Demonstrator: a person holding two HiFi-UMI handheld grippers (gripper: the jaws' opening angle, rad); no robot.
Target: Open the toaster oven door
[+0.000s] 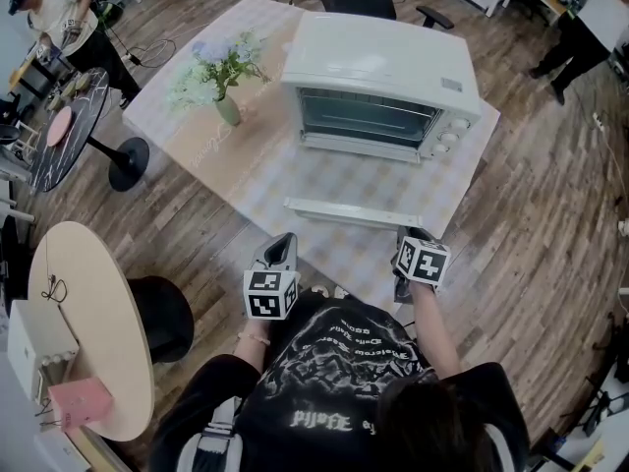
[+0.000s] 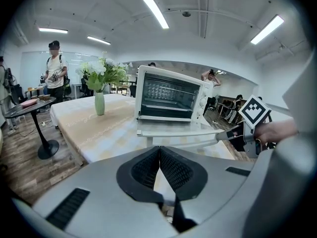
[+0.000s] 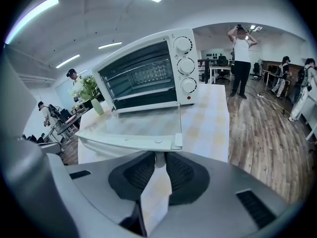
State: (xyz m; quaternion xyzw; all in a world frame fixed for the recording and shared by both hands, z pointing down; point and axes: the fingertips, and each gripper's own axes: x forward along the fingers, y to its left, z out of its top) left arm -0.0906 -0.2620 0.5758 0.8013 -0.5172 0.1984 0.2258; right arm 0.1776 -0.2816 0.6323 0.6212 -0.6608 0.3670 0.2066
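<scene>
- Your right gripper [image 3: 157,163] has its jaws clamped on the door handle [image 3: 124,144], so the toaster oven door [image 3: 141,125] hangs flat, fully open.
- Your left gripper [image 2: 159,157] sits aside, jaws pinched together, empty.

I see the white toaster oven [image 1: 381,77] on the cloth-covered table [image 1: 197,136], its glass door [image 1: 354,210] flat before it, the green flower vase [image 1: 227,109] to its left.

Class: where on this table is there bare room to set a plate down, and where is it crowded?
Free: the cloth between the vase and its near edge, left of the open door. A narrower strip lies right of the door. Crowded: before the toaster oven, where the right gripper grips the flat door's handle.
</scene>
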